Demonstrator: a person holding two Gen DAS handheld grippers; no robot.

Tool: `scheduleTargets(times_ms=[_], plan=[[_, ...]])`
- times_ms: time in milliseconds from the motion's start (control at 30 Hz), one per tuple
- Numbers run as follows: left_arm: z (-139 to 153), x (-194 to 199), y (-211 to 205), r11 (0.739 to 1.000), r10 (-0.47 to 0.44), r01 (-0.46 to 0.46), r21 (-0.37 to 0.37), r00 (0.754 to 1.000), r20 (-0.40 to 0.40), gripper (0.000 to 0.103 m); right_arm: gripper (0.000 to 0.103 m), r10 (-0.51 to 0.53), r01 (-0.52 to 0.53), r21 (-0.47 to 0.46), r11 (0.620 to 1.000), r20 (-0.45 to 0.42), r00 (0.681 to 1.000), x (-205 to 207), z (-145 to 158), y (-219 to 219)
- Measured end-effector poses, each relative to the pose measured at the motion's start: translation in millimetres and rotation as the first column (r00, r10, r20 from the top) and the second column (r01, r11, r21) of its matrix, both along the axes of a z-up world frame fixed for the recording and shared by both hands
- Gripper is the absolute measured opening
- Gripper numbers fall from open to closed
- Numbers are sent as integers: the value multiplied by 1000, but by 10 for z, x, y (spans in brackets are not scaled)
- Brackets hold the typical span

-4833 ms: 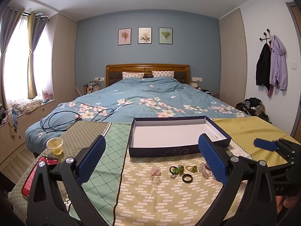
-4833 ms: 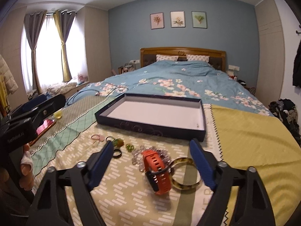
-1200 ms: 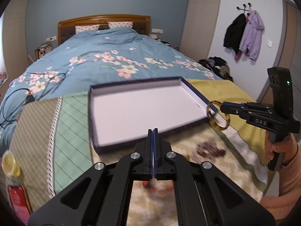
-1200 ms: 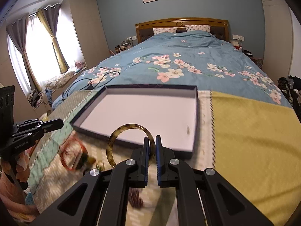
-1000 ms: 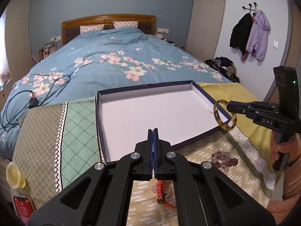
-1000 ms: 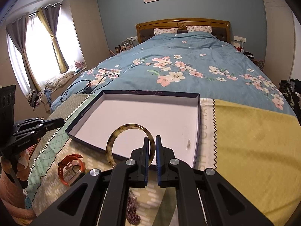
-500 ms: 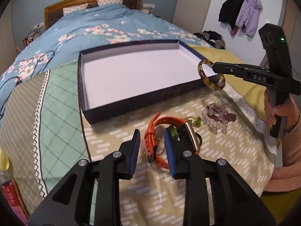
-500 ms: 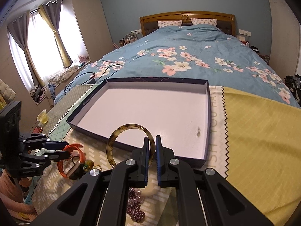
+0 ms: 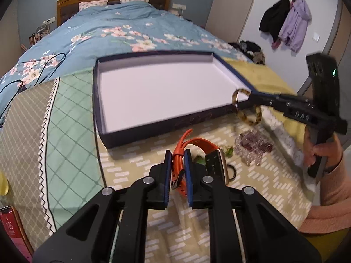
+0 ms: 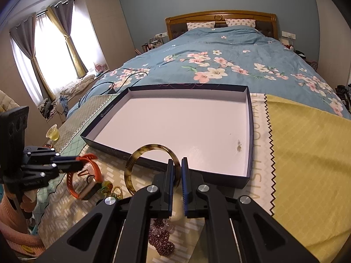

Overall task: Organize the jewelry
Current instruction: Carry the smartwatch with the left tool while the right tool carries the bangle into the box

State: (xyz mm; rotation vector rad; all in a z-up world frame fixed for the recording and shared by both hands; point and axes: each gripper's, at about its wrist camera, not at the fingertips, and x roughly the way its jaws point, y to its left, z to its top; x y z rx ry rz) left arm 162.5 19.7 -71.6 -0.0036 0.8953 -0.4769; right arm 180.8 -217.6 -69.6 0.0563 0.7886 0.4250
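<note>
On patterned cloth, 6 o'clock of the tray: left gripper clamped on orange watch strap. At 3 o'clock, right gripper pinching tortoiseshell bangle, raised beside the tray's near rim. Beads, rings on the cloth between.

The left gripper reaches forward low at the near side, fingers nearly closed on an orange strap, while the right gripper, farther right and raised, has its fingers pinched on a tortoiseshell ring's rim.
</note>
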Motion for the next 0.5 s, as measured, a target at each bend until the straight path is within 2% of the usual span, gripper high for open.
scheduleTargets(times_ms=[167, 500], plan=[[183, 43, 115, 998, 19, -18, -52, 1000, 22, 12, 5, -2, 2, -1, 1000, 21, 1000, 9, 61, -30], [307, 403, 142, 994, 83, -81, -74, 996, 28, 12, 5, -10, 11, -23, 1000, 52, 999, 308, 208, -11]])
